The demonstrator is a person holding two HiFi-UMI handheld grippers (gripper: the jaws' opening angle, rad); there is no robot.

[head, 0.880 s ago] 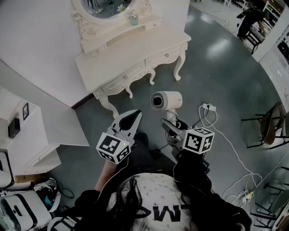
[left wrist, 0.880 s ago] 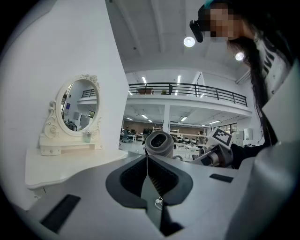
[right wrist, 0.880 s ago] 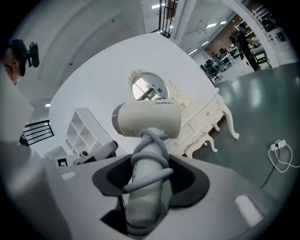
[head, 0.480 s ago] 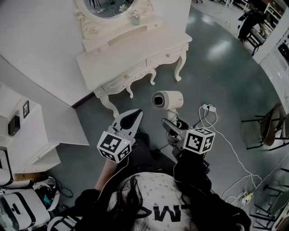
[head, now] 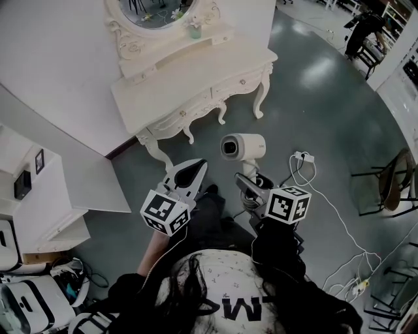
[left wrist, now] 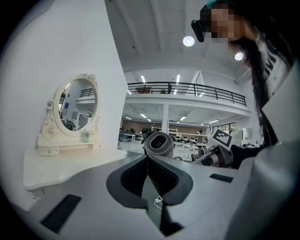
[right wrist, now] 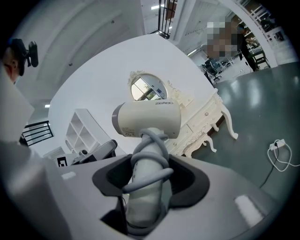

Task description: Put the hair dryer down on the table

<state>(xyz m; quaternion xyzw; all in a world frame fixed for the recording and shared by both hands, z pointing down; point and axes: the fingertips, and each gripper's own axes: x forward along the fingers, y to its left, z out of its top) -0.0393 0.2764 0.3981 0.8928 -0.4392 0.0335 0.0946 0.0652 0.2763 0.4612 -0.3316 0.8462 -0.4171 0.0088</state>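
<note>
Head view, hair dryer: the cream, round-barrelled plastic hair dryer (head: 241, 146) is up in the air over the grey floor, in front of the dressing table and apart from it.
Head view, right gripper: the right gripper (head: 251, 186) grasps the hair dryer by its handle, barrel uppermost.
Head view, left gripper: the left gripper (head: 194, 167) hangs just to the left of the dryer, its tips pointing toward the table.
Head view, table: the cream, carved-leg wooden dressing table (head: 196, 78) stands against the white wall and carries an oval mirror (head: 153, 10).
Head view, floor: a thin white cable (head: 302, 160) with a plug lies on the floor to the right.
Left gripper view, jaws: clenched together with nothing between them.
Left gripper view, beyond: the dryer's round end shows just past the tips; the table top lies to the left.
Right gripper view, jaws: closed on the dryer's handle, which has its pale grey cord (right wrist: 149, 164) wound around it.
Right gripper view, beyond: a white open shelf unit (right wrist: 86, 129) stands left of the table.
</note>
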